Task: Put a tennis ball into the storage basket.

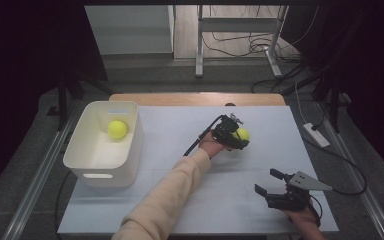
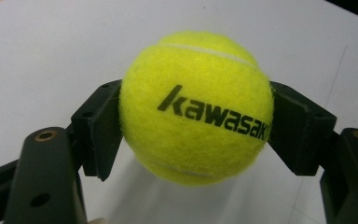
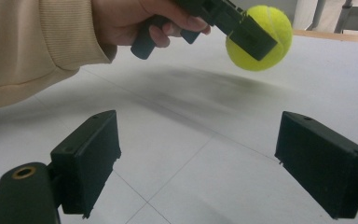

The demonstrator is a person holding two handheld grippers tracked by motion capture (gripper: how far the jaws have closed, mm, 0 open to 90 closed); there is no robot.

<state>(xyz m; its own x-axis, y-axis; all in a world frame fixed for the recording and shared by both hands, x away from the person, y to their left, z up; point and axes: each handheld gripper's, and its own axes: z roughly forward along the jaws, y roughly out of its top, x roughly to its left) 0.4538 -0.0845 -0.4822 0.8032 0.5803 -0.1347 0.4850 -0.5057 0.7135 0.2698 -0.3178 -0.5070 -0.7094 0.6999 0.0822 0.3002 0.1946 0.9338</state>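
Centre-right of the high view, left gripper (image 1: 236,136) clamps the tennis ball (image 1: 242,134) across its middle — just off the table (image 1: 170,130), likely bound for the bin (image 1: 130,150) at left holding another ball (image 1: 117,129). Right gripper (image 1: 270,182) idle, jaws wide — lower right.

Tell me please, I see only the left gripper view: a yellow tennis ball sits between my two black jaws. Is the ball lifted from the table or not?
Observer: In the right gripper view the tennis ball hangs above the table, with a blurred shadow under it.
Operator: What is my other tool doing?
Observer: The right tool is near the table's front right part, jaws wide apart, nothing between them.
Operator: Is there a place to put the ball?
Observer: The high view shows a white bin at the table's left side.
Operator: Is it empty?
Observer: No, a second yellow ball lies inside it.
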